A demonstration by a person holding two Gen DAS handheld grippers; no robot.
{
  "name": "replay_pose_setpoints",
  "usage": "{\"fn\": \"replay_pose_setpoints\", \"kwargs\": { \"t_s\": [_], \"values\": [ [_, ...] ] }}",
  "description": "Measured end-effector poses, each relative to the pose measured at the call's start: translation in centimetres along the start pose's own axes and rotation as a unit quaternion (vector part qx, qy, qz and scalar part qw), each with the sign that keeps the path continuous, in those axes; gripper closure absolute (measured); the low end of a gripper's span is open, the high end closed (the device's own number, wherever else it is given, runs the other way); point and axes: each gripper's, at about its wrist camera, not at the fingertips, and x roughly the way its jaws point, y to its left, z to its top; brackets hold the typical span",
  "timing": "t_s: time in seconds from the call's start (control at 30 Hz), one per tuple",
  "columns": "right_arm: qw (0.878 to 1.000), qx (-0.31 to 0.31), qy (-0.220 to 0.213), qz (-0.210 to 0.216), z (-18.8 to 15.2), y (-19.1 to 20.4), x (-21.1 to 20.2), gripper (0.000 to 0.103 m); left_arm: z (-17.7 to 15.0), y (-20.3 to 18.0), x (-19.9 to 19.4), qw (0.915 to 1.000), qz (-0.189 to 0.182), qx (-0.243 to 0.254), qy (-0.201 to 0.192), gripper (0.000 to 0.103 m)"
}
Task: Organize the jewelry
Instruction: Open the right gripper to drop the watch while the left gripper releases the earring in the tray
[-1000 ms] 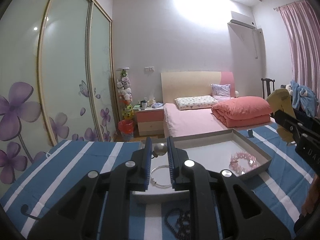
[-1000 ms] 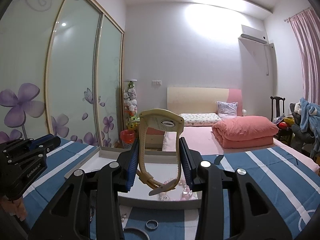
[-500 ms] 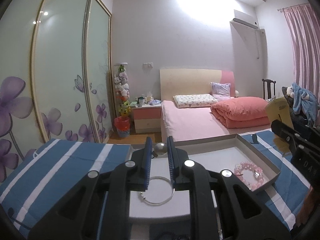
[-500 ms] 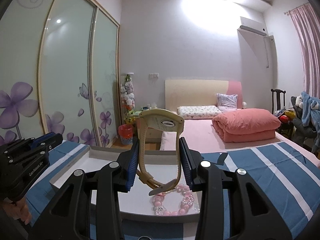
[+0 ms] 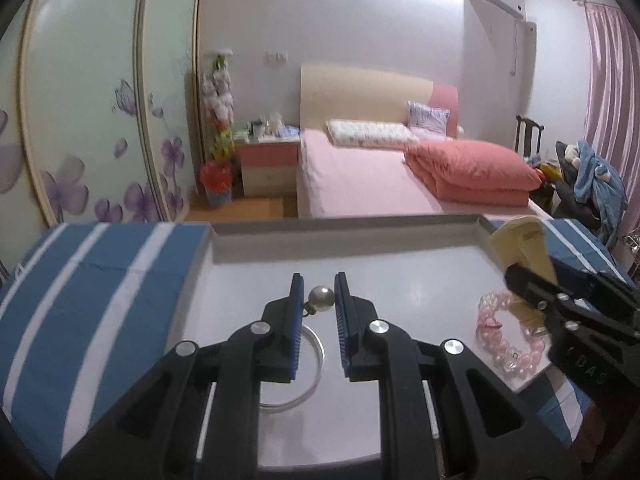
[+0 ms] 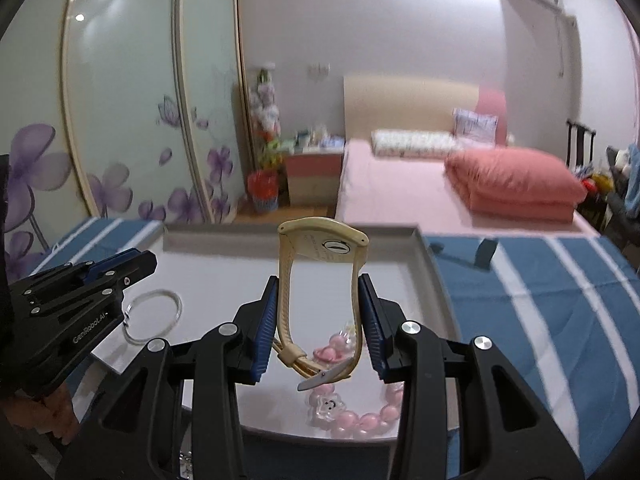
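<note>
A shallow grey tray [image 5: 344,230] [image 6: 434,264] lies on the blue-and-white striped cloth. My left gripper [image 5: 319,300] is shut on a pearl earring [image 5: 322,298] and holds it over the tray's left part, above a silver bangle [image 5: 308,364] [image 6: 154,316]. My right gripper [image 6: 318,316] is shut on a cream wristwatch [image 6: 324,280] and holds it upright over the tray's right part, above a pink bead bracelet [image 6: 360,408] [image 5: 506,344]. The right gripper with the watch [image 5: 520,248] shows at the right of the left wrist view.
The striped cloth [image 5: 92,280] [image 6: 540,300] covers the table around the tray. A small dark clip [image 6: 486,252] lies on the cloth right of the tray. Beyond the table's far edge are a pink bed [image 5: 380,176] and a sliding wardrobe [image 5: 100,100].
Both grippers have moved forward over the tray and lower, still holding the earring and the watch. The bangle and pink bracelet now lie right under them.
</note>
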Motion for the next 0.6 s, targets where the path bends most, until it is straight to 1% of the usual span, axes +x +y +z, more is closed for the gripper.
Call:
{"fn": "replay_pose_setpoints", "kwargs": {
  "t_s": [0.07,0.13,0.2,0.3,0.33,0.4,0.53,0.6],
  "values": [
    [1.000,0.013,0.016,0.009,0.0,-0.2,0.5,0.062,0.1,0.2,0.5,0.9999,-0.006,-0.004,0.008,0.086],
    [0.999,0.019,0.029,0.012,-0.1,-0.3,0.9,0.060,-0.1,0.6,0.7,0.9997,-0.012,-0.008,0.018,0.081],
    [0.999,0.022,0.038,0.015,-0.2,-0.2,1.1,0.058,-0.1,0.9,1.0,0.9995,-0.016,-0.015,0.022,0.068],
    [0.999,0.024,0.036,0.015,-0.1,-0.2,1.1,0.055,-0.1,1.1,1.0,0.9993,-0.020,-0.021,0.024,0.064],
    [0.999,0.025,0.032,0.015,-0.1,-0.2,1.0,0.053,-0.2,1.1,1.0,0.9992,-0.022,-0.023,0.024,0.063],
    [0.999,0.026,0.022,0.016,0.0,-0.1,0.6,0.047,-0.2,1.0,0.8,0.9992,-0.023,-0.025,0.022,0.057],
    [1.000,0.022,0.010,0.011,0.1,-0.4,-0.2,0.046,-0.1,1.1,0.2,0.9992,-0.022,-0.025,0.021,0.057],
    [1.000,0.023,0.007,0.011,0.1,-0.6,-0.9,0.046,0.1,1.5,-0.8,0.9991,-0.023,-0.033,0.015,0.057]
  ]
}}
